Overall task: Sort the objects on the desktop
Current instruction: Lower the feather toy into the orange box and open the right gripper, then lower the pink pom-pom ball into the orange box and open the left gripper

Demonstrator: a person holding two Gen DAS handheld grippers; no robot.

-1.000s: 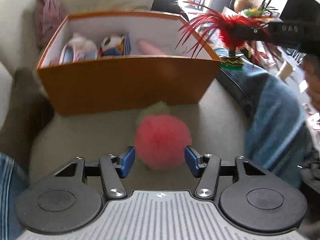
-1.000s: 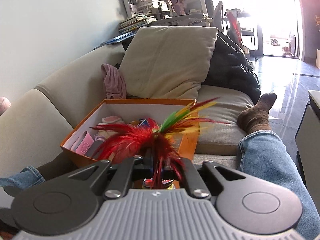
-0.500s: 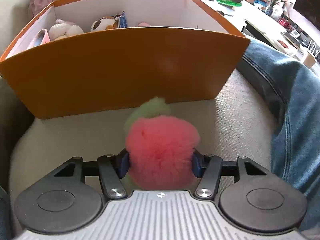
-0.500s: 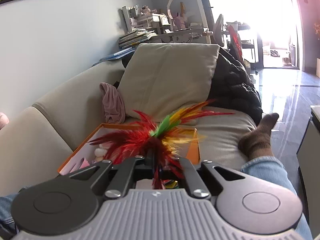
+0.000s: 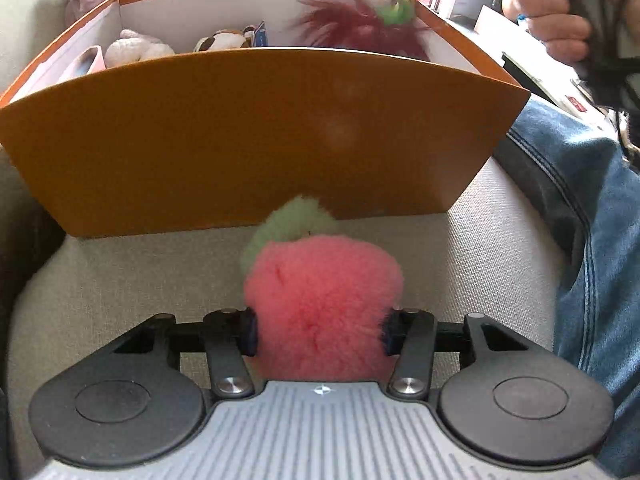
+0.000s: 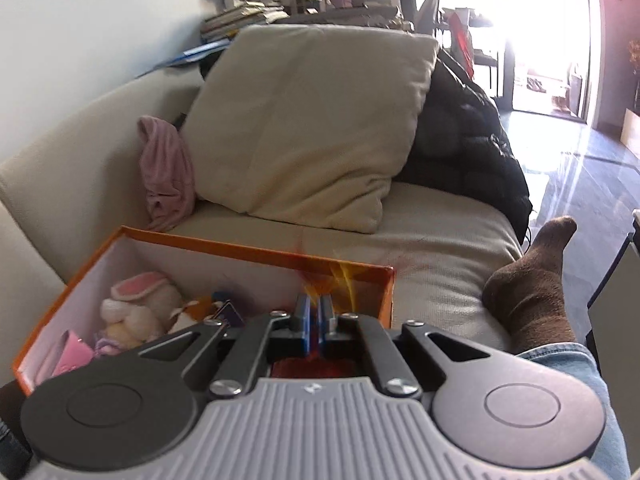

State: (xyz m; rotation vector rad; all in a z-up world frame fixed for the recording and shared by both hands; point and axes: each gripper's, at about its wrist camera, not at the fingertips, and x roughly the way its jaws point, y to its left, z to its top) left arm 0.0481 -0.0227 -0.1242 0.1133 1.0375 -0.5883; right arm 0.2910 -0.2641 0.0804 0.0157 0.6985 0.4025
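Note:
A pink fluffy ball (image 5: 320, 300) with a green tuft lies on the beige sofa seat (image 5: 120, 276), just in front of an orange box (image 5: 260, 140). My left gripper (image 5: 318, 334) straddles the ball. Its jaws are closing, and both blue pads press into the fluff. My right gripper (image 6: 316, 320) is shut on a red, yellow and green feather toy (image 6: 340, 278), whose feathers are blurred. It hangs over the box's (image 6: 240, 246) right end. In the left wrist view the feather toy (image 5: 360, 28) dips inside the box, below a hand (image 5: 560, 20).
The box holds a plush rabbit (image 6: 136, 308) and other small toys. Behind it are a beige cushion (image 6: 312, 120), a pink cloth (image 6: 166, 168) and a black jacket (image 6: 468, 132). A jeans-clad leg (image 5: 592, 220) and a socked foot (image 6: 528, 280) lie to the right.
My left gripper came down around the pink ball and its jaws narrowed onto it. My right gripper carried the feather toy across and down to the box's right end.

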